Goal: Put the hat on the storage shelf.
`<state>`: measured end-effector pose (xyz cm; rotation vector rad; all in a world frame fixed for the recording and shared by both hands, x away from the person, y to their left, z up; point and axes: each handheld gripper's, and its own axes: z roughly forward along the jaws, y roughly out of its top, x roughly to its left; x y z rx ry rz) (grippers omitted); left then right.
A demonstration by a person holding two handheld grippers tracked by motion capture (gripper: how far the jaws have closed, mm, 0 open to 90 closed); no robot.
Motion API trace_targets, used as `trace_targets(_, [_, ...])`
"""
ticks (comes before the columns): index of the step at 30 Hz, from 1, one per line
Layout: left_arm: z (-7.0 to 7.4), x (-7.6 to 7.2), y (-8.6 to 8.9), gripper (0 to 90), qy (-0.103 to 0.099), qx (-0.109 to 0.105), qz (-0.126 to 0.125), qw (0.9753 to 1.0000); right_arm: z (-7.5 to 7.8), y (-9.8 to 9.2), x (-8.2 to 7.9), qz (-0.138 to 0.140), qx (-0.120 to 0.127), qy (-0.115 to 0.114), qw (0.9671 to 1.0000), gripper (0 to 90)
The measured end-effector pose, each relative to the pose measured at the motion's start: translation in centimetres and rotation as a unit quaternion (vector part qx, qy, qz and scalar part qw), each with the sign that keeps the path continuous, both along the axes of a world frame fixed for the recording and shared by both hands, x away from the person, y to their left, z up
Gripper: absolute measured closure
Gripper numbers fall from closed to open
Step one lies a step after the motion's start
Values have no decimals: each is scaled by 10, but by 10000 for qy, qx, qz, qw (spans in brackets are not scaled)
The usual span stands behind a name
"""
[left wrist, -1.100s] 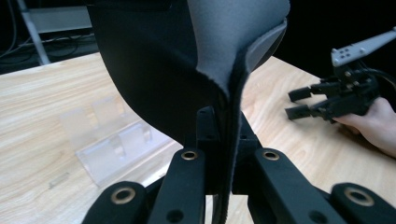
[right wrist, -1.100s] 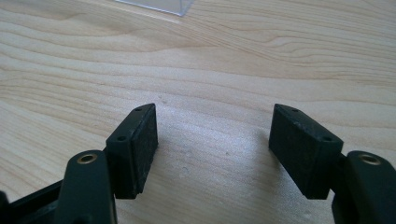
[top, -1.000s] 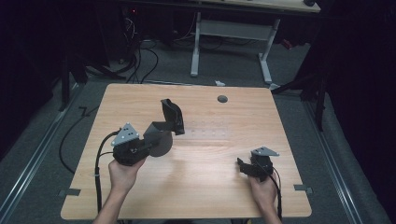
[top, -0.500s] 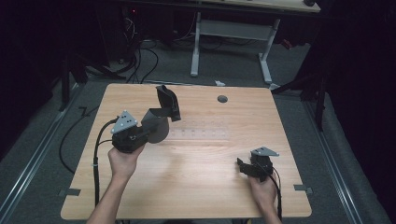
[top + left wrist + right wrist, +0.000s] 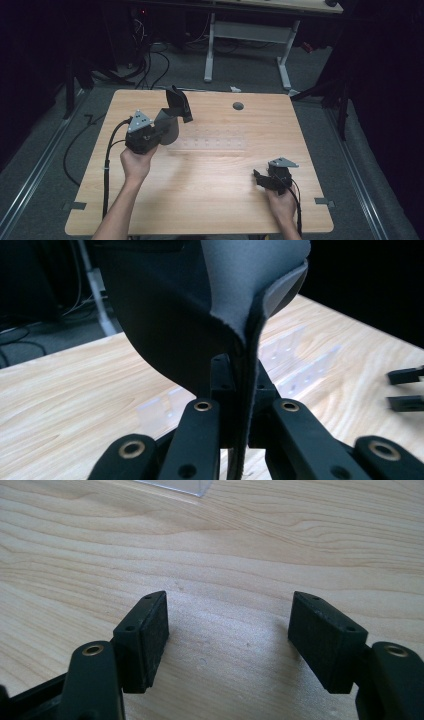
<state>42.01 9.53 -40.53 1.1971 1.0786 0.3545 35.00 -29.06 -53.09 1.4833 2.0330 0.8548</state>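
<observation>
A clear plastic rack (image 5: 207,145) lies flat near the middle of the wooden table (image 5: 200,210). A round dark hole (image 5: 238,106) sits by the far edge. Cables (image 5: 150,65) trail across the floor beyond.

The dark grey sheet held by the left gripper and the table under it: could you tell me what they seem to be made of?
Dark grey flexible sheet: probably foam or neoprene-like fabric, matte, since it curls and shows a soft, thick edge. Light wooden table: wood or wood-look laminate, with visible grain and a slight sheen.

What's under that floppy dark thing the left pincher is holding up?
Beneath the dark pad, bare wooden table and a clear plastic rack. The left gripper hides the rack's near end.
</observation>
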Motion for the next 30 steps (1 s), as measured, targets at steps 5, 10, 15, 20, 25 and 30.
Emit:
trace_targets(5, [-3, 6, 1, 864, 49, -1, 66, 10000, 0, 0, 0, -3, 0, -8, 10000, 327])
trace_targets(10, [-8, 10, -2, 864, 59, 60, 117, 9999, 0, 0, 0, -2, 0, -8, 10000, 327])
trace_targets(15, [-11, 14, -5, 864, 90, 68, 148, 9998, 0, 0, 0, 5, -3, -8, 10000, 327])
trace_targets(20, [-16, 18, -8, 864, 118, 188, 192, 9996, 0, 0, 0, 6, 0, -6, 10000, 327])
trace_targets(25, [-21, 19, -11, 864, 135, 292, 187, 9993, 0, 0, 0, 17, 3, -5, 10000, 327])
trace_targets(30, [-22, 22, -12, 864, 114, 273, 230, 9993, 0, 1, 0, 23, 1, -2, 10000, 327])
